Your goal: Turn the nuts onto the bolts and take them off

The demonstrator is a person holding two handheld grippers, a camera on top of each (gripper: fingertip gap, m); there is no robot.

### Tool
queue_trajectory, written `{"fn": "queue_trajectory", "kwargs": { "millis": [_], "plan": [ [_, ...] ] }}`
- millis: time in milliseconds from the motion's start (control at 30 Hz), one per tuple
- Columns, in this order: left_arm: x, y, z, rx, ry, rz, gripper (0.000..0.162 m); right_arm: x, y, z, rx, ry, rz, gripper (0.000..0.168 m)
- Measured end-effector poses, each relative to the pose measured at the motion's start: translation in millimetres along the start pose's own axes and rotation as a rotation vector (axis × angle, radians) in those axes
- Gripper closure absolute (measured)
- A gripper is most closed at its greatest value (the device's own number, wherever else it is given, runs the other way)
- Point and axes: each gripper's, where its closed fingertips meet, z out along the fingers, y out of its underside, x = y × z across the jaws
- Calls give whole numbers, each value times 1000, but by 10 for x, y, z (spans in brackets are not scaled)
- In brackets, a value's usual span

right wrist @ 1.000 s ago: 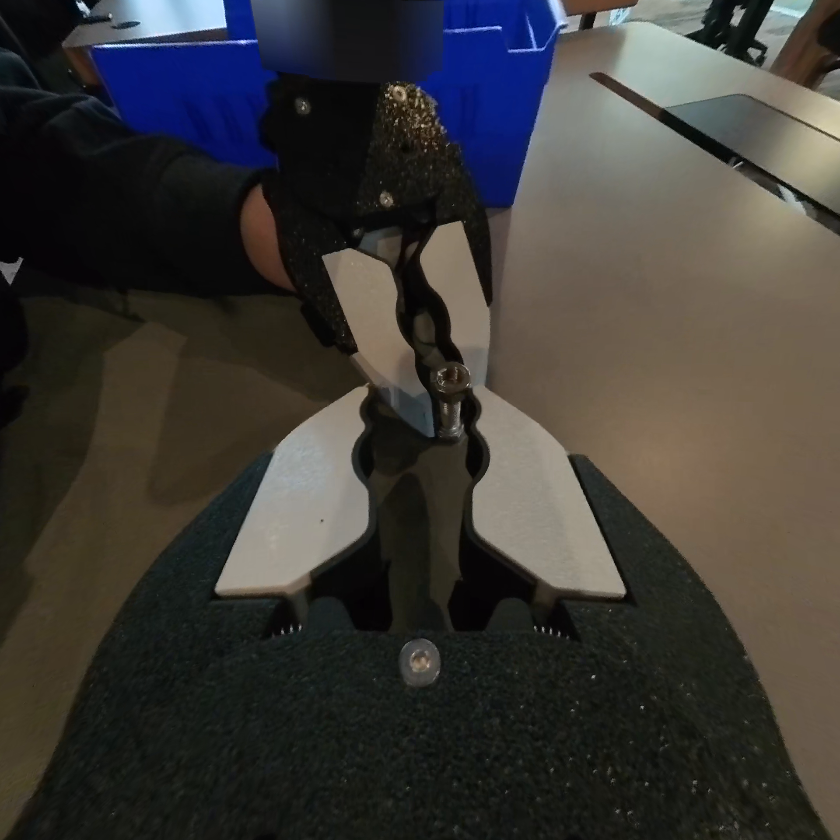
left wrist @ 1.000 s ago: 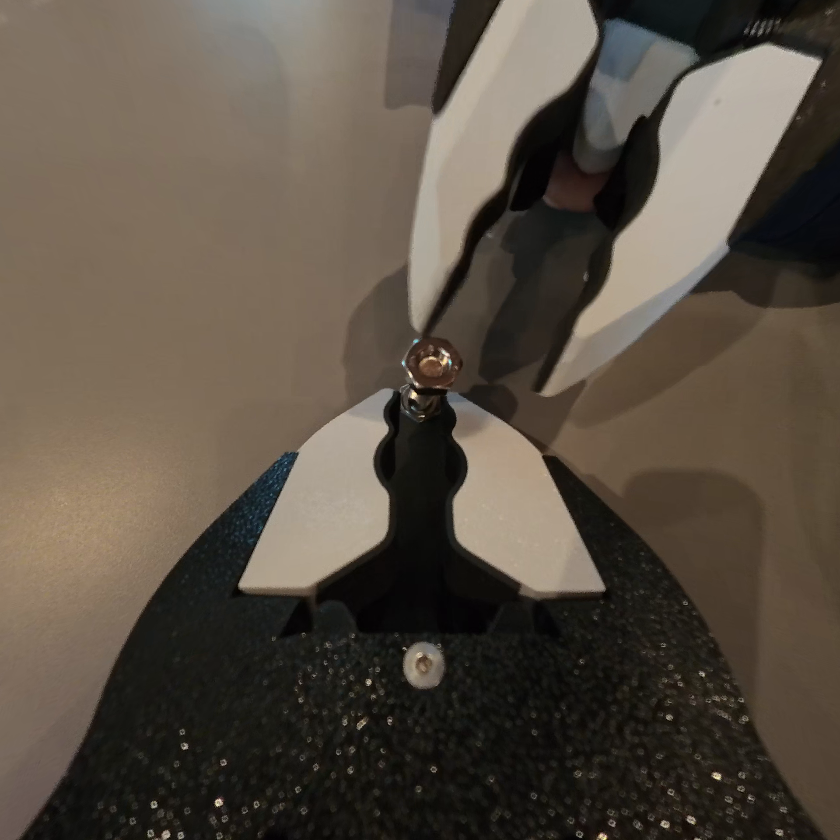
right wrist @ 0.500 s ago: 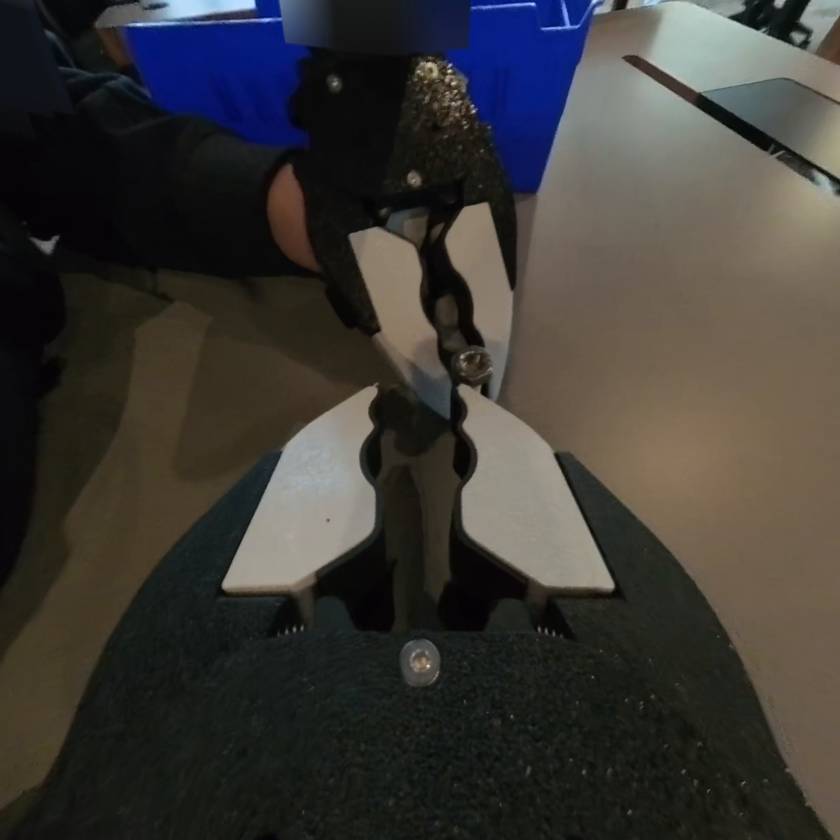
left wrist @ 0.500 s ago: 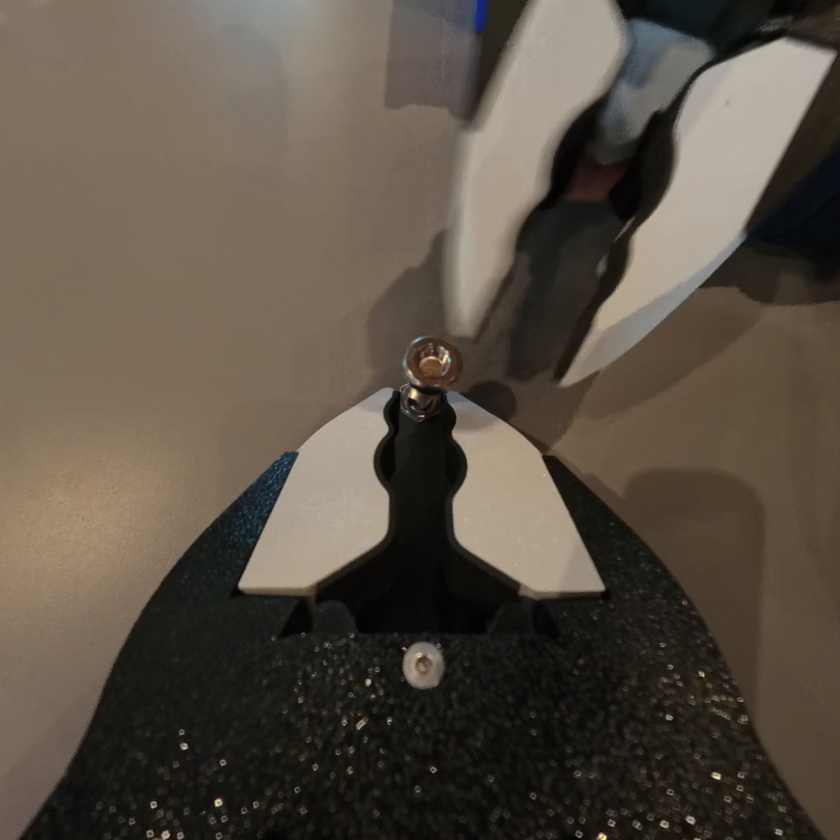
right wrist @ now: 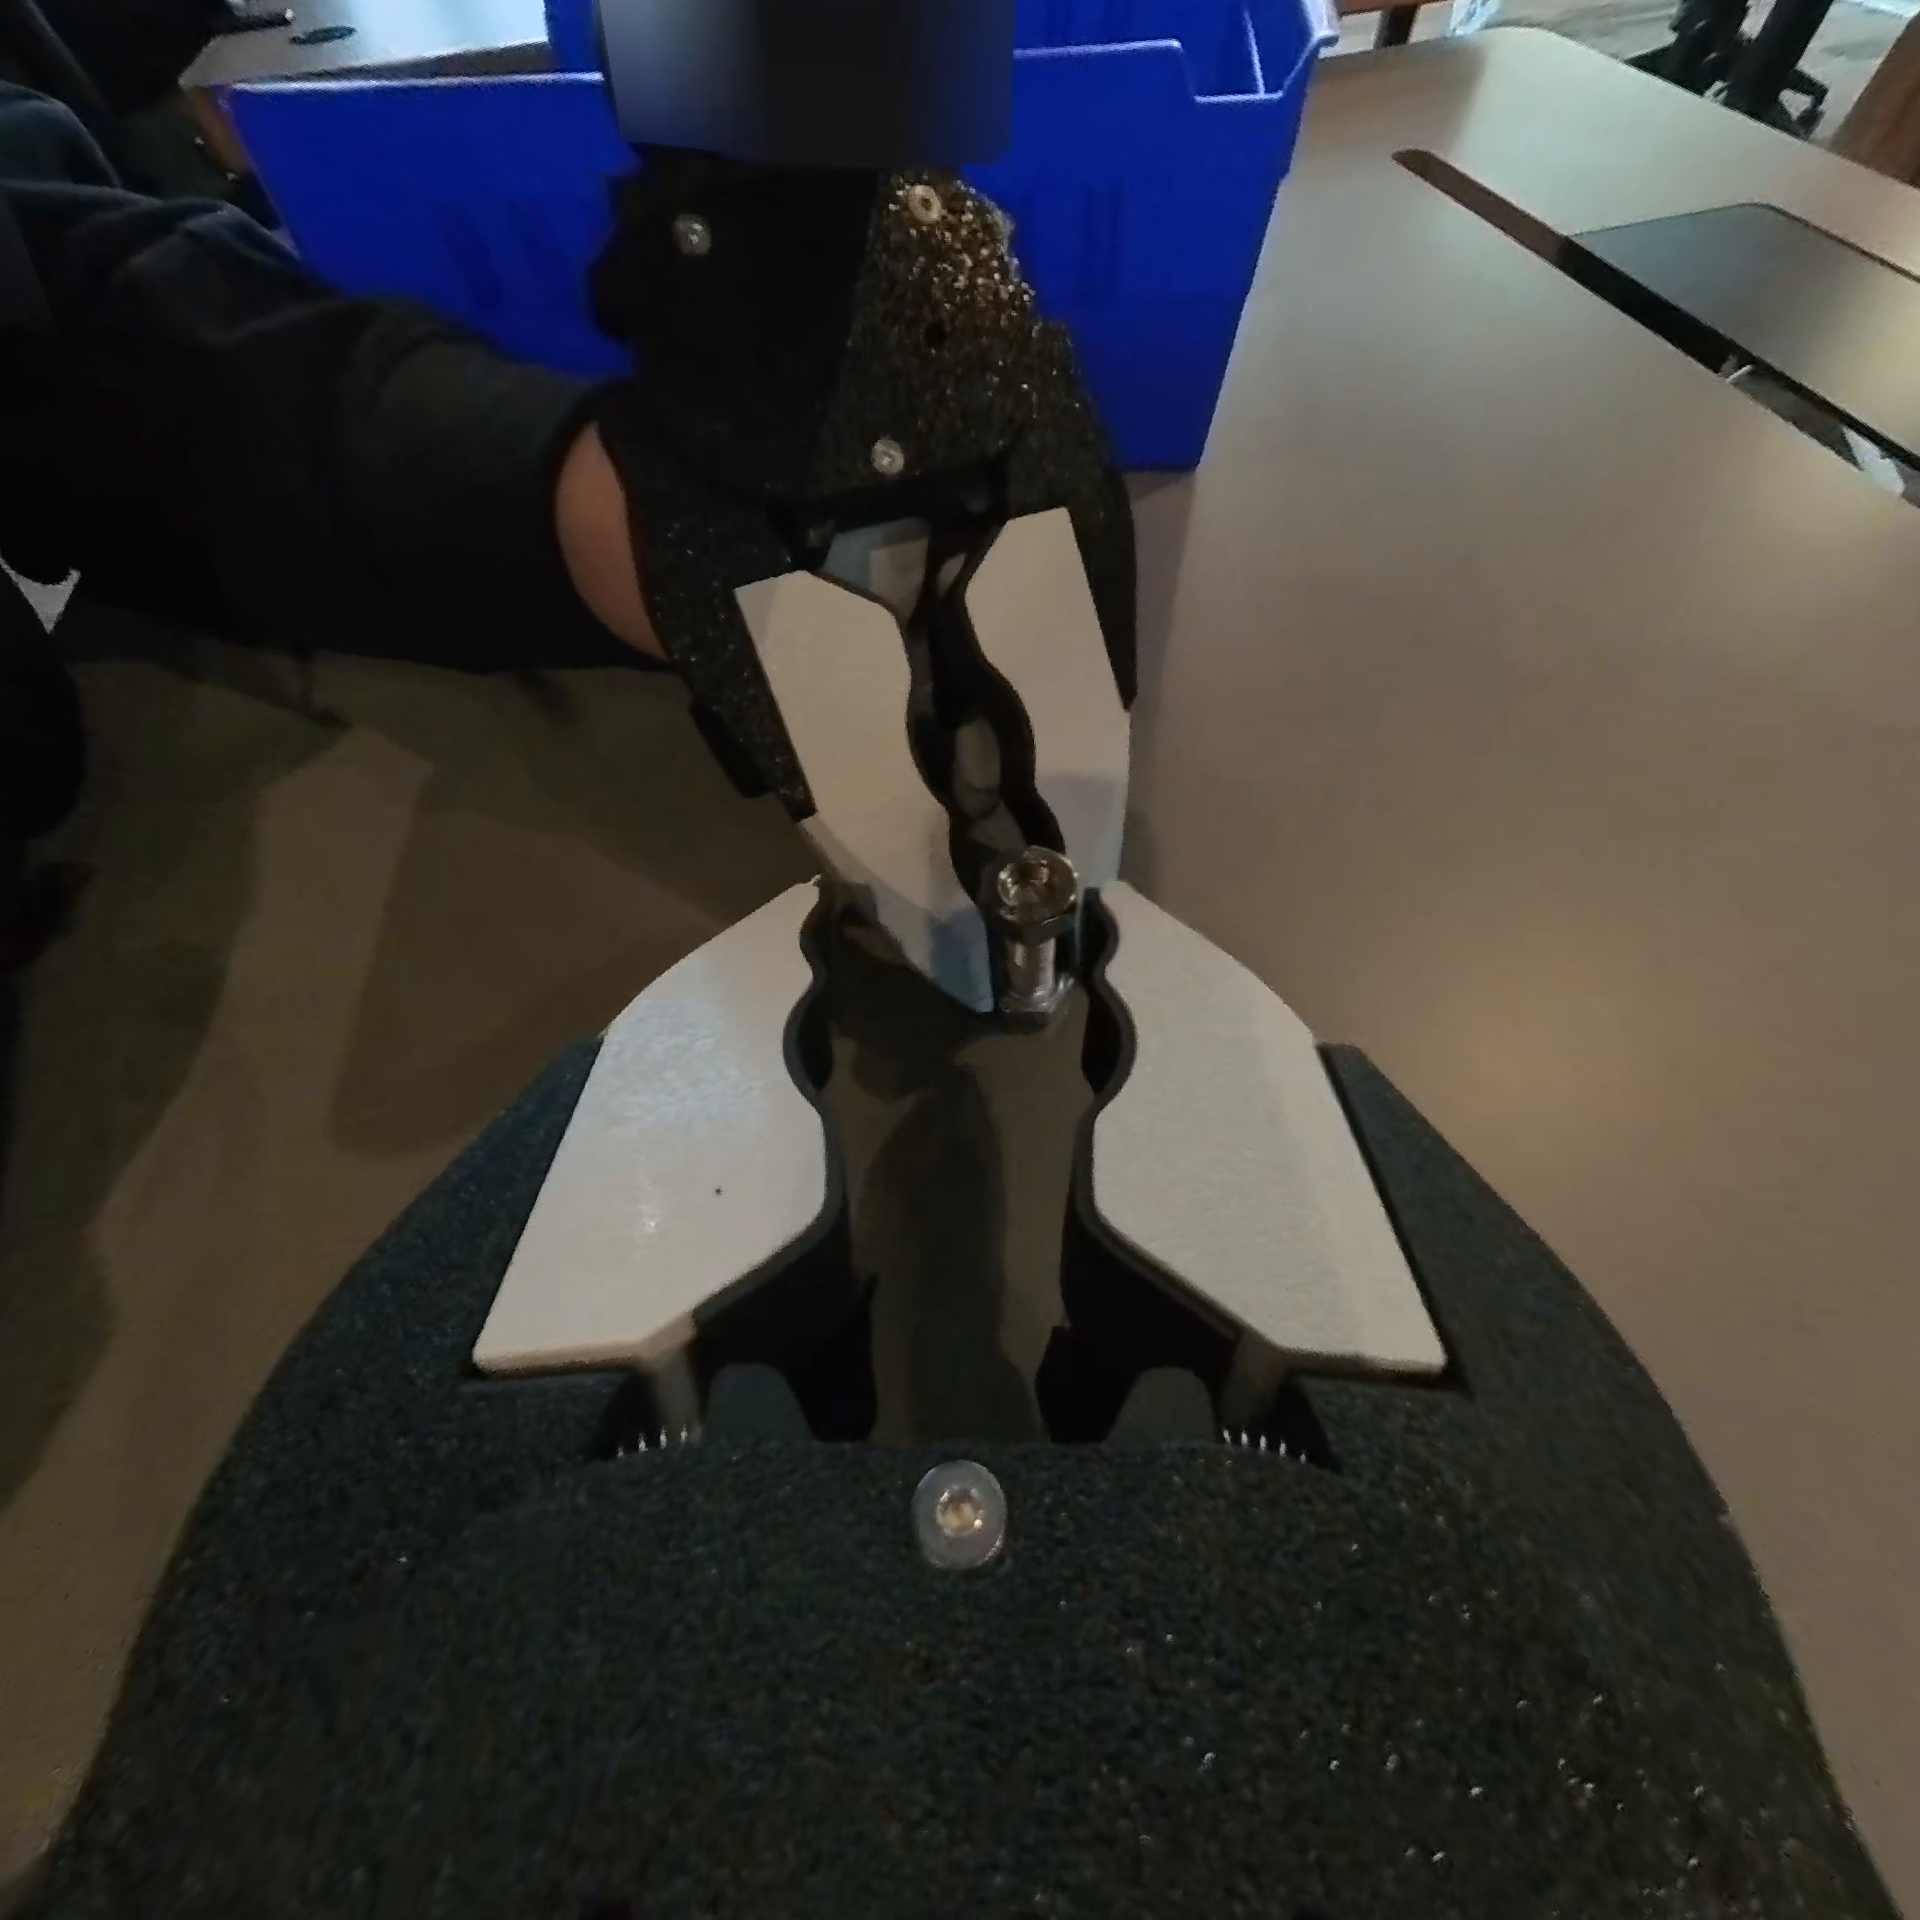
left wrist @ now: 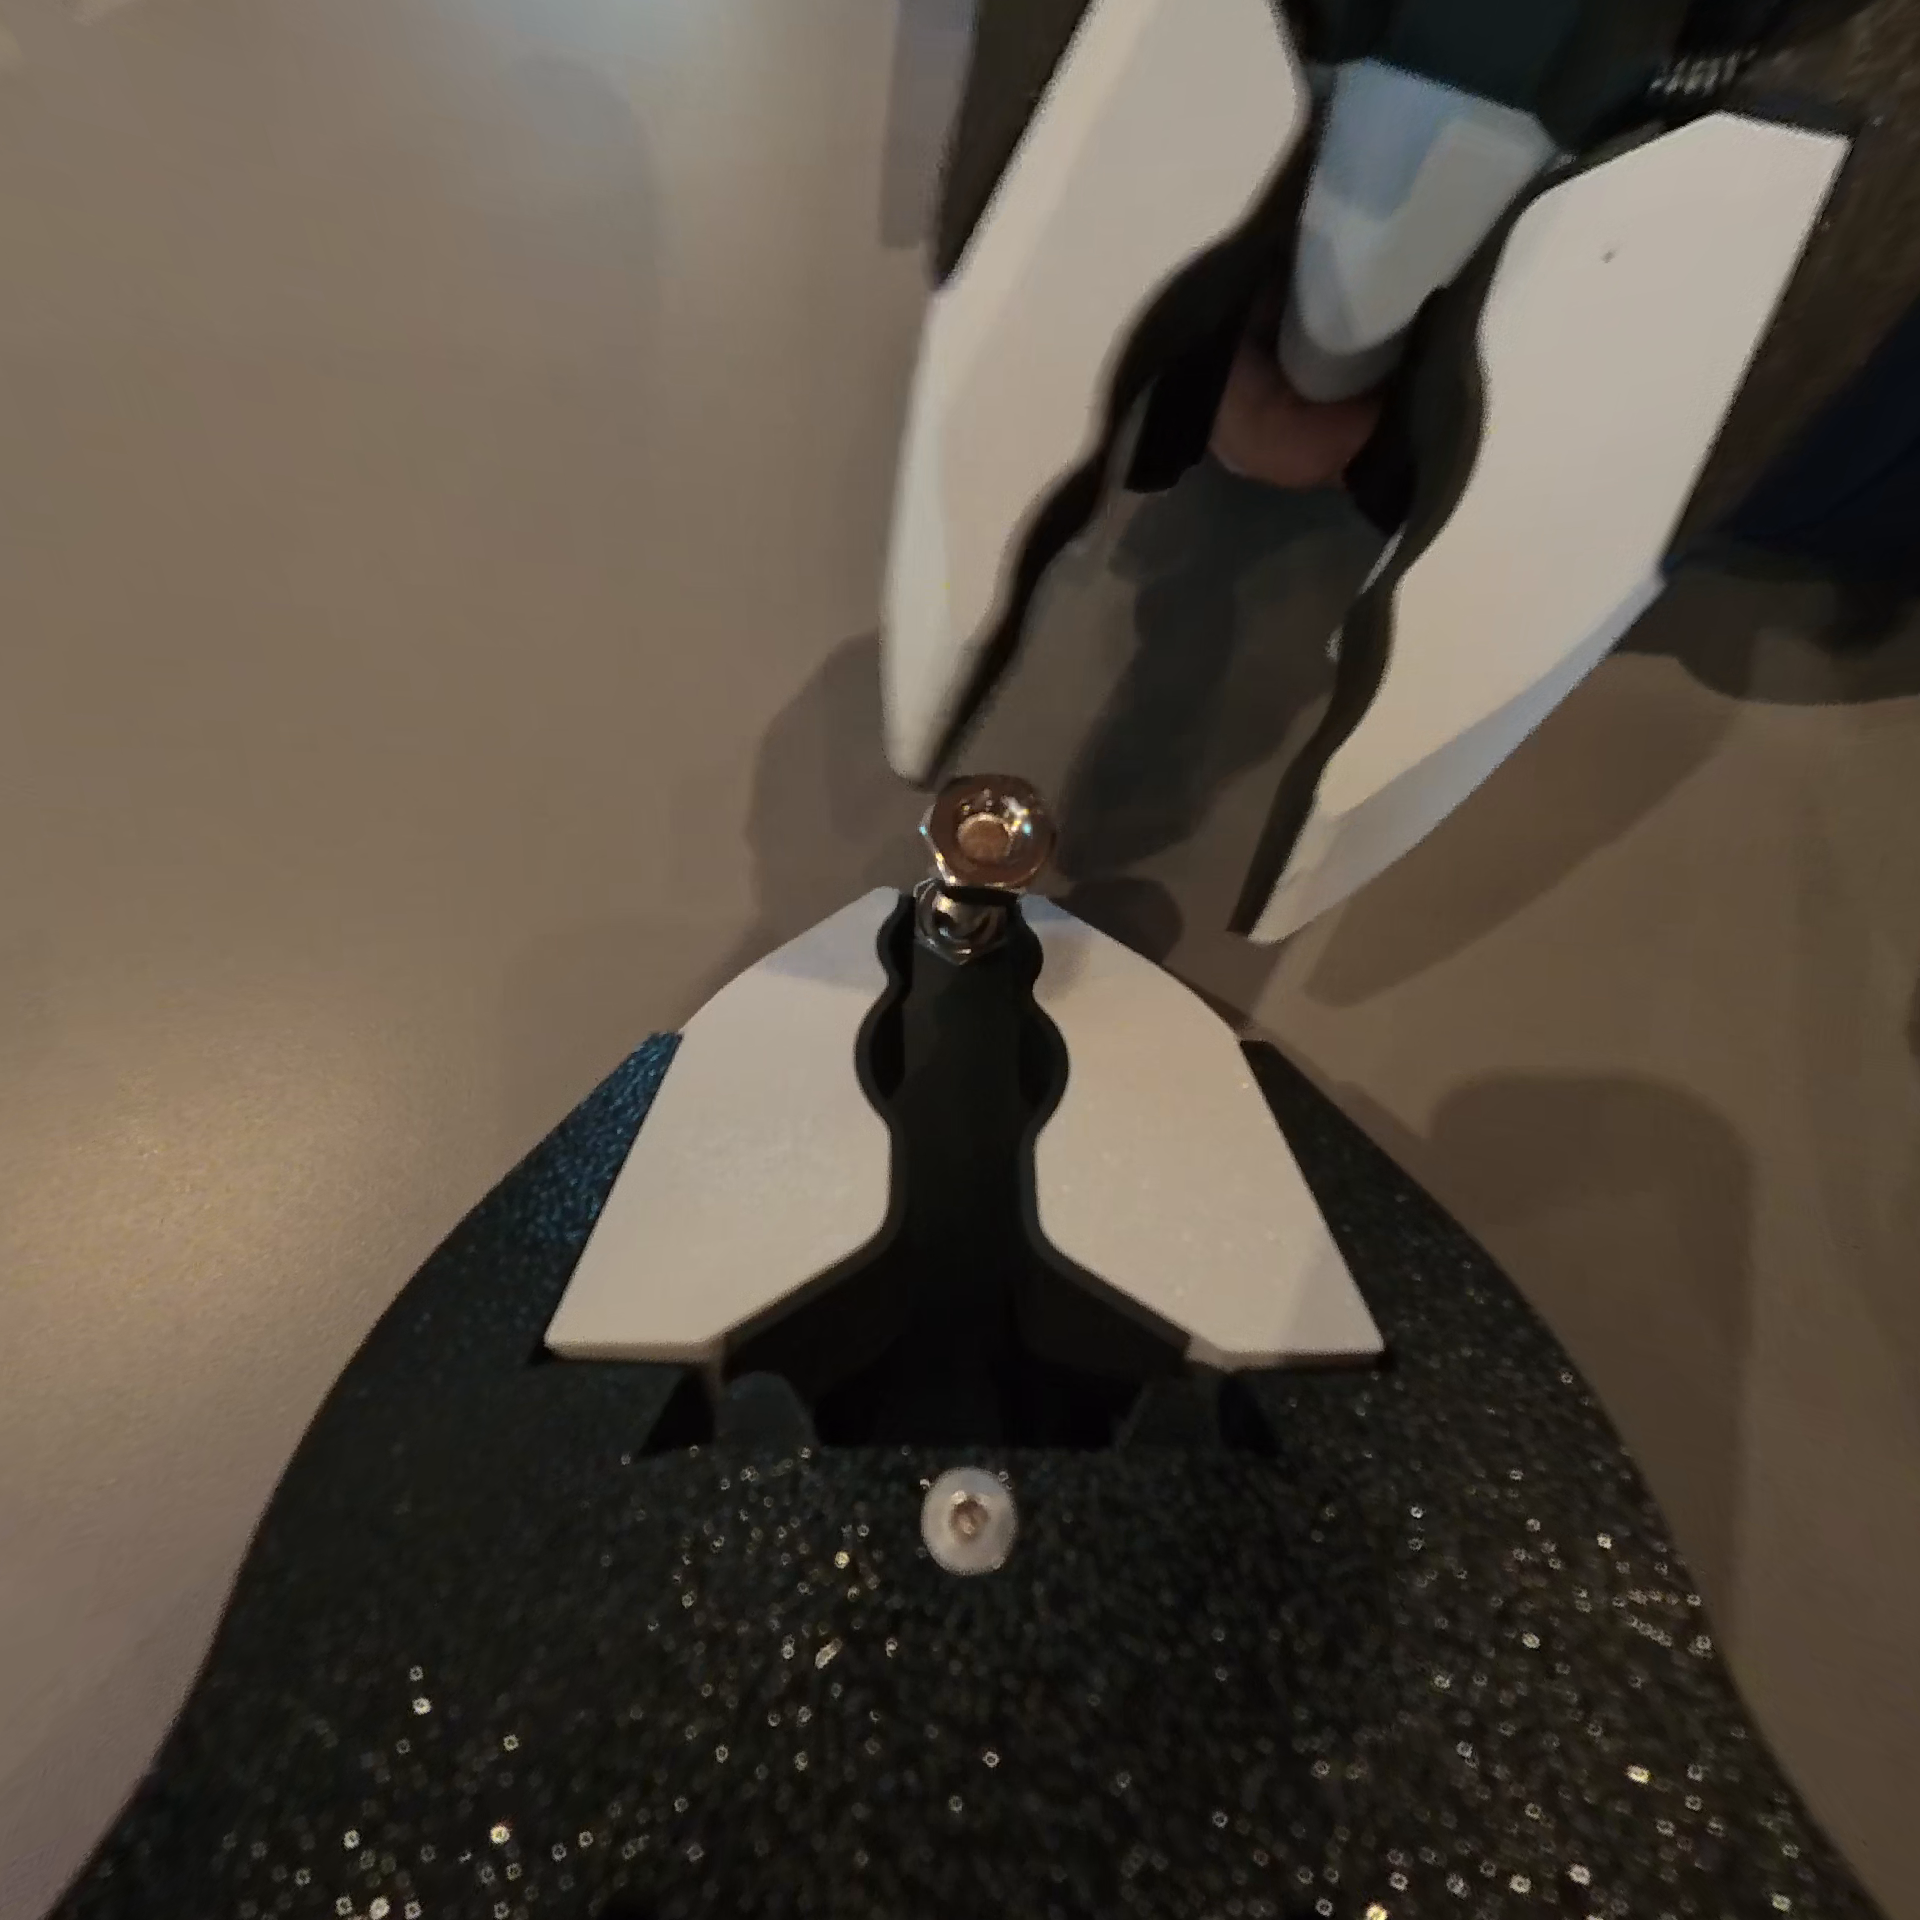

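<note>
Since half a second ago, the right tongs [left wrist: 1081, 852] have swung back toward the bolt [left wrist: 966, 914], their white fingers [left wrist: 935, 582] sharp again after the blur. Seen from the left wrist, the left tongs [left wrist: 961, 920] are clamped together on the bolt's shank at their very tips, and the nut [left wrist: 982, 831] sits on the bolt's far end, facing the camera. The right tongs hang above and to the right with their fingers spread apart, the left fingertip just beside the nut; contact cannot be told. Below lies the bare tan desk [left wrist: 364, 623].

From the right wrist, the right tongs [right wrist: 961, 914] stand apart around the left tongs' [right wrist: 1029, 935] tips and the bolt [right wrist: 1029, 935], which stands nearly upright with its socket head on top and the nut [right wrist: 1032, 1000] at its lower end. A blue bin [right wrist: 436, 208] stands at the far left of the desk [right wrist: 1558, 727], and a dark sleeve [right wrist: 260, 447] reaches in from the left.
</note>
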Motion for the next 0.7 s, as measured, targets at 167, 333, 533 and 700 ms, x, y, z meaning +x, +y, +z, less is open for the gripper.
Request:
{"fn": "queue_trajectory", "kwargs": {
  "millis": [167, 333, 533, 700],
  "plan": [
    [1, 0, 0, 0, 1, -1, 145, -94, 39, -122, 16, -25, 25, 139],
    [0, 0, 0, 0, -2, 3, 145, 27, -20, -34, 23, 21, 16, 117],
    [1, 0, -1, 0, -3, 4, 146, -28, 18, 33, -21, -6, -7, 116],
    [3, 1, -1, 0, -3, 4, 145, -214, 59, -107, 0, -63, -2, 130]
  ]
}}
